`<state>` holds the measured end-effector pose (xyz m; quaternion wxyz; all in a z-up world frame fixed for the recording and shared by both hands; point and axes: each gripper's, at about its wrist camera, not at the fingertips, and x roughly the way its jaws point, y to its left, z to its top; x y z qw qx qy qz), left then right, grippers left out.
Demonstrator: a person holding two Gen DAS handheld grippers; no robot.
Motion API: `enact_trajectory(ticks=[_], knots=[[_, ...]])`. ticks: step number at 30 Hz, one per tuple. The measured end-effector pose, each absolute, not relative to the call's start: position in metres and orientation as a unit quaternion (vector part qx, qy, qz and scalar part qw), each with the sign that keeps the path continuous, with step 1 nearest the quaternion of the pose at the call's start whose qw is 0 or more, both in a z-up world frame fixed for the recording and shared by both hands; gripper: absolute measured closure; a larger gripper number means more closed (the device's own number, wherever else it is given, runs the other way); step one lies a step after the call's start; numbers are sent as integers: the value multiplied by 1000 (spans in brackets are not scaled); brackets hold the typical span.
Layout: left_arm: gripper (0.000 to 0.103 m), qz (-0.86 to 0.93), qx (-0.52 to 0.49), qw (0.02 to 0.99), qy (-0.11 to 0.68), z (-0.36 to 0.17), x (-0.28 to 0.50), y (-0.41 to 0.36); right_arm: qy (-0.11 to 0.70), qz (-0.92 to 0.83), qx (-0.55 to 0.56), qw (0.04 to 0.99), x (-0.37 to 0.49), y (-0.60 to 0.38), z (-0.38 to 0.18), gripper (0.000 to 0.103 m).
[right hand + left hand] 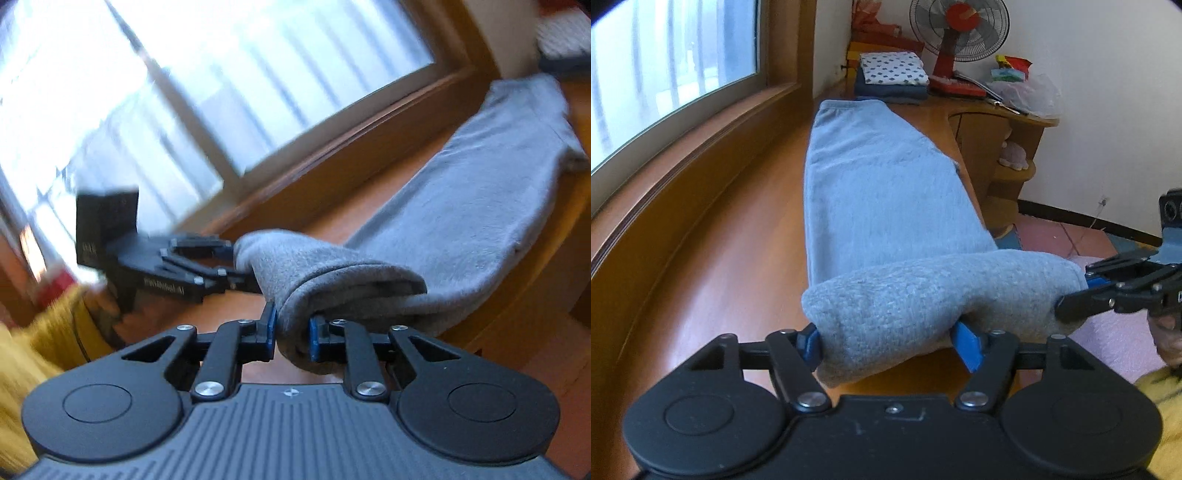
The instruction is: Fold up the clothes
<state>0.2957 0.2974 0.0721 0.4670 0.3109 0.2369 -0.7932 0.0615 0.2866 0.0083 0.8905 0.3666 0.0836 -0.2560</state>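
A long grey fleece garment (pixel 882 192) lies lengthwise on the wooden table (pixel 746 236) and hangs a little over its right edge. Its near end is lifted and rolled into a thick fold (pixel 908 295). My left gripper (pixel 890 343) is shut on the left part of that fold. My right gripper (pixel 1082 291) comes in from the right and is shut on the fold's other corner. In the right wrist view the right gripper (pixel 291 334) pinches the grey hem (pixel 332 280), and the left gripper (pixel 236 264) holds the cloth further left.
A stack of folded clothes (pixel 892 75) sits at the table's far end, beside a red fan (pixel 956 40) and a plastic bag (pixel 1030 92). A window with a wooden sill (pixel 676 122) runs along the left. The pink floor (pixel 1067 236) lies to the right.
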Motion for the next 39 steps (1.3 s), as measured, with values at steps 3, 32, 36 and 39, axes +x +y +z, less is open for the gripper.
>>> enact_trajectory(ticks=[3,32,36,39], knots=[[34,-798,325,458,220,82,281,267,34,-254,416,872,42,262,10,85],[17,-674,359,599,242,68,189,146,163,-206,347,900,-10,94,-17,79],[15,-695,341,570,274,60,175,150,187,-191,294,918,-7,98,-10,79],[14,-683,347,563,311,30,175,134,192,-195,327,904,-7,86,-25,79]])
